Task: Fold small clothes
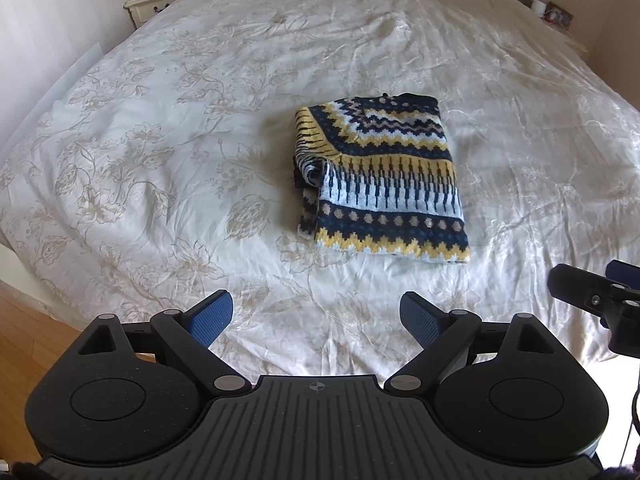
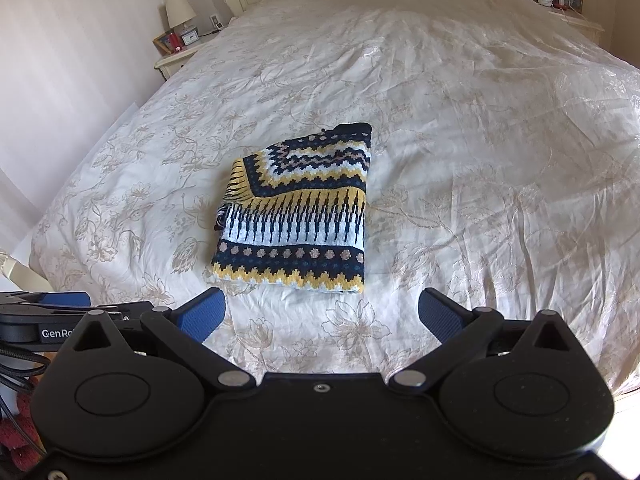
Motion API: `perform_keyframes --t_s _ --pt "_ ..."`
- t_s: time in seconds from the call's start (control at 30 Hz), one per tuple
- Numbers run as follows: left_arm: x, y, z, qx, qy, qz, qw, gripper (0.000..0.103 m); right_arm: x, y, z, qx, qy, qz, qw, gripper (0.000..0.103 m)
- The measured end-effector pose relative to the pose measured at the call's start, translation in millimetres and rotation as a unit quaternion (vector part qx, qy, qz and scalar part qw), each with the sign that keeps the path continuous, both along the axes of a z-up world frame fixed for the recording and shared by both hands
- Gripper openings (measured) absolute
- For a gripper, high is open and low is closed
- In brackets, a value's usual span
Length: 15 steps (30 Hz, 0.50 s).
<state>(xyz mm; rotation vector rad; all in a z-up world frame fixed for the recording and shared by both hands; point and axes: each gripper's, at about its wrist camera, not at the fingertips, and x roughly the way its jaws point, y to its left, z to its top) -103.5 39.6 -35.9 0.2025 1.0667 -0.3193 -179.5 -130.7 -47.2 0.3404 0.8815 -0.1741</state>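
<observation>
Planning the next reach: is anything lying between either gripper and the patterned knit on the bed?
Nothing visible. Only bare floral bedspread lies between the open left gripper and the folded knit, and likewise ahead of the open right gripper.

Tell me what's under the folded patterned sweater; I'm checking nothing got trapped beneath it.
The sweater lies on the floral bedspread, which shows all around it. Whatever is directly beneath is covered by its folded layers.
</observation>
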Motion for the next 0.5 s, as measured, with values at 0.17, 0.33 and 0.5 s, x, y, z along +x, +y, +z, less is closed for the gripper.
perform_keyframes --t_s 0.17,0.33,0.5 --pt "3.7 -0.1 -3.2 0.0 0.006 -0.002 1.0 0.091 2.7 1.6 -2.1 0.002 0.001 0.0 1.0 0.102" --pt "7.6 -2.0 -5.8 0.002 0.009 -0.002 1.0 0.091 7.4 1.7 -3.1 0.004 0.003 -0.002 1.0 0.102" --pt "12.0 -4.5 -8.9 0.003 0.014 -0.005 0.9999 0.091 14.2 -0.1 -5.0 0.007 0.008 -0.004 1.0 0.102"
